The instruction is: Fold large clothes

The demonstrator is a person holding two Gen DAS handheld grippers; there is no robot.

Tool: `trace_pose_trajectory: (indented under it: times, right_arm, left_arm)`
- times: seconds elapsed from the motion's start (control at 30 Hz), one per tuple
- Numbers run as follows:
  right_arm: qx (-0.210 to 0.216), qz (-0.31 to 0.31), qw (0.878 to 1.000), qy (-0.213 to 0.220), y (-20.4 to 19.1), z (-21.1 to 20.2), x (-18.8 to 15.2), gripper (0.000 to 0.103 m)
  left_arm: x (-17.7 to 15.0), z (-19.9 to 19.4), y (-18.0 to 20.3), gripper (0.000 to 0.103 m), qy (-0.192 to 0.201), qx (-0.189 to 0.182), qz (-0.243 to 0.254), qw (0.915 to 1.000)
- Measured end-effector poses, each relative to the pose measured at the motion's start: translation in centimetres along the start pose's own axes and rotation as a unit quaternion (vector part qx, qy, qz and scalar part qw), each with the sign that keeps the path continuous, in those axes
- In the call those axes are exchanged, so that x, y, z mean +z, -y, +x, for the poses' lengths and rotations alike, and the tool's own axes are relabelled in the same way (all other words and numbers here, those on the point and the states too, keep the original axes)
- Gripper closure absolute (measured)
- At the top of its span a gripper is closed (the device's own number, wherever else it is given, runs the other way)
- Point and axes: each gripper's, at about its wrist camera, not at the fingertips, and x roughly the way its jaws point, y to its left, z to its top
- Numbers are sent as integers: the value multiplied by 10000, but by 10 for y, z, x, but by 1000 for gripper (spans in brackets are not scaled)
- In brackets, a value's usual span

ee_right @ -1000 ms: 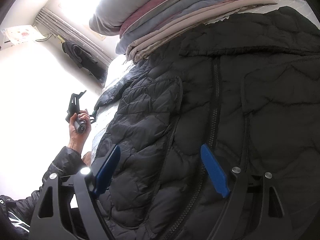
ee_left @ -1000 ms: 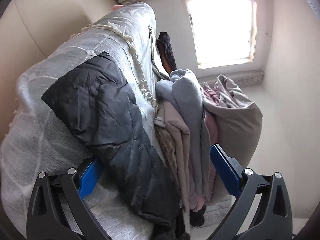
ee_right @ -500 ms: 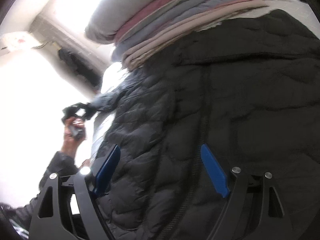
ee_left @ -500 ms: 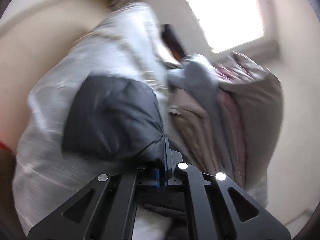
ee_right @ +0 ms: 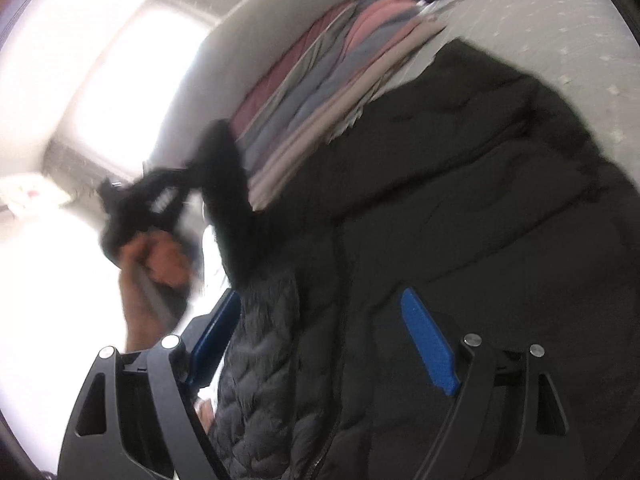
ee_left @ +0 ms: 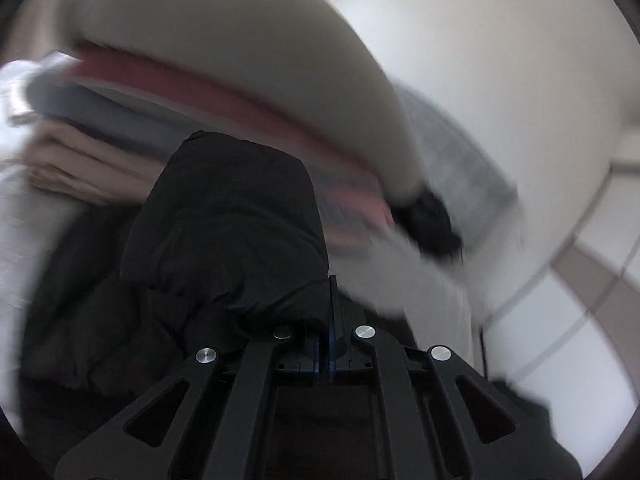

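Note:
A black quilted jacket (ee_right: 460, 208) lies spread on the white bedspread (ee_right: 560, 36). My left gripper (ee_left: 330, 300) is shut on the jacket's sleeve (ee_left: 228, 220), which bunches up in front of its closed jaws. In the right wrist view a hand holds that left gripper (ee_right: 156, 200) up at the left, with the sleeve (ee_right: 226, 184) stretched up from the jacket toward it. My right gripper (ee_right: 320, 320) hovers open over the jacket's front by the zip, its blue pads apart on either side of the quilted fabric without pressing it.
A stack of folded clothes (ee_right: 320, 80) in pink, grey-blue and beige sits on the bed just beyond the jacket, also close ahead as folded clothes (ee_left: 120, 120) in the blurred left wrist view. A bright window (ee_right: 132, 64) and tiled floor (ee_left: 580, 280) lie beyond.
My left gripper went from open to shut on the sleeve, then swung up and across toward the stack, rolling as it went. My right gripper stayed open and shifted and rolled over the jacket.

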Motion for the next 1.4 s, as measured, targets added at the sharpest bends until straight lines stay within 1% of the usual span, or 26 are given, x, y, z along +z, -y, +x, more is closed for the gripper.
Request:
trace_pose_trajectory:
  times: [0.03, 0.1, 0.13, 0.17, 0.2, 0.23, 0.33, 0.4, 0.5, 0.53, 0.57, 0.6, 0.63, 0.7, 0.73, 0.83, 0.87, 0.93, 0.97, 1.03, 1.07, 1.1, 1.17, 1.23, 1.3, 1.4]
  right_arm:
    - [9, 87, 9999, 76, 6, -6, 3, 23]
    - [72, 313, 9993, 181, 18, -16, 8, 23]
    - [122, 391, 9990, 196, 22, -19, 9, 23]
    - [178, 454, 9986, 204, 23, -21, 9, 23]
    - [250, 506, 9982, 218, 25, -24, 10, 23]
    - [323, 536, 9978, 230, 25, -26, 11, 23]
    - [526, 571, 9966, 260, 24, -33, 10, 23]
    - [640, 603, 9958, 272, 21, -34, 10, 22]
    - [702, 602, 9952, 318, 19, -38, 11, 22]
    - [683, 598, 9953, 347, 20, -38, 11, 22]
    - [634, 595, 9956, 357, 21, -37, 11, 22]
    - [570, 602, 9959, 358, 23, -37, 11, 22]
    - [508, 621, 9961, 357, 22, -34, 12, 22]
    - [392, 657, 9963, 386, 27, -38, 12, 22]
    - [338, 657, 9963, 439, 29, -41, 12, 22]
    - [239, 592, 9959, 635, 31, -56, 15, 22]
    - [169, 556, 9959, 700, 32, -62, 16, 21]
    - [119, 527, 9964, 659, 34, -67, 16, 19]
    - [120, 486, 9971, 581, 35, -66, 16, 19]
    - [305, 320, 9984, 343, 30, -61, 15, 19]
    - [563, 245, 9980, 116, 23, -50, 15, 18]
    - [735, 170, 9971, -116, 15, -37, 16, 18]
    - [992, -230, 9910, -870, -12, 8, 12, 17]
    - [1123, -448, 9812, -1504, -31, 50, 7, 17]
    - [1043, -604, 9727, -1985, -48, 100, 2, 17]
    - [769, -757, 9721, -2081, -60, 148, 5, 17]
  left_arm:
    - [-14, 23, 14, 101, -252, 48, 138, 9996]
    - [-49, 80, 39, 98, -1003, 456, 585, 9922]
    - [-66, 103, 45, 89, -1346, 724, 792, 9851]
    - [-87, 130, 51, 82, -1863, 1095, 1047, 9707]
    - [-103, 148, 55, 67, -2219, 1411, 1259, 9566]
    - [-116, 156, 62, 56, -2277, 1667, 1551, 9467]
    - [-129, 154, 93, 47, -2052, 1880, 2292, 9327]
    - [-128, 149, 109, 44, -1865, 1840, 2616, 9289]
    - [-130, 147, 137, 32, -1674, 1711, 2990, 9237]
    - [-133, 154, 142, 30, -1810, 1557, 2988, 9240]
    - [-137, 162, 131, 30, -2112, 1436, 2904, 9222]
    - [-145, 173, 126, 28, -2544, 1348, 2794, 9160]
    - [-155, 173, 121, 28, -2671, 1371, 2779, 9125]
    - [-156, 165, 117, 28, -2642, 1302, 2788, 9141]
    - [-152, 154, 117, 28, -2662, 1156, 2694, 9183]
    - [-132, 102, 98, 28, -2469, 756, 2375, 9365]
    - [-120, 74, 88, 28, -2340, 664, 2256, 9434]
    - [-97, 23, 57, 21, -2146, 638, 2007, 9537]
    - [-85, 11, 37, 19, -2097, 675, 1891, 9569]
    - [-70, -34, -5, 19, -2017, 882, 1507, 9638]
    - [-66, -48, -26, 19, -1947, 978, 1306, 9672]
    - [-64, -73, -49, 19, -1822, 957, 946, 9740]
    - [-65, -101, -89, 19, -1735, 680, 336, 9819]
    - [-70, -116, -119, 19, -1660, 745, -88, 9833]
    - [-69, -122, -140, 19, -1520, 761, -361, 9848]
    - [-61, -116, -167, 19, -1204, 417, -929, 9875]
